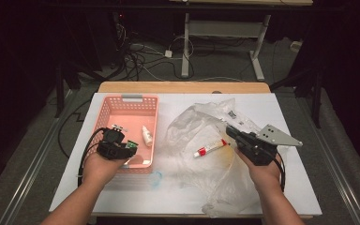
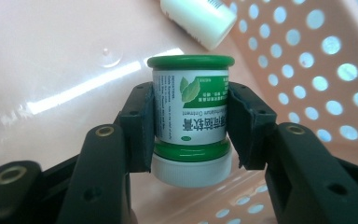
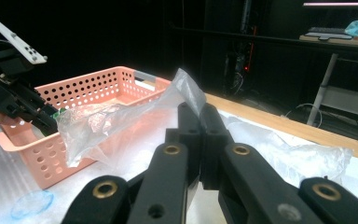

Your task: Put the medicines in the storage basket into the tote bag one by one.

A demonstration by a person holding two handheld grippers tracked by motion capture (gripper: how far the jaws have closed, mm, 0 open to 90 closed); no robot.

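A small jar (image 2: 189, 112) with a green lid, a green-and-white label and a white base sits between the pads of my left gripper (image 2: 189, 127), which is shut on its sides. In the high view that left gripper (image 1: 124, 143) hangs over the near end of the pink perforated basket (image 1: 126, 99), with the jar's green (image 1: 132, 145) just visible. A small white bottle (image 1: 146, 136) lies on the basket floor, near the jar (image 2: 200, 18). My right gripper (image 3: 198, 116) is shut on a fold of the clear plastic bag (image 3: 121, 116) and holds it up off the table.
The crumpled bag (image 1: 201, 126) spreads over the middle and right of the white table (image 1: 281, 108). A red-and-white tube (image 1: 210, 148) lies inside it. A small clear bluish disc (image 1: 155, 178) lies in front of the basket. Desk legs and cables stand beyond the table's far edge.
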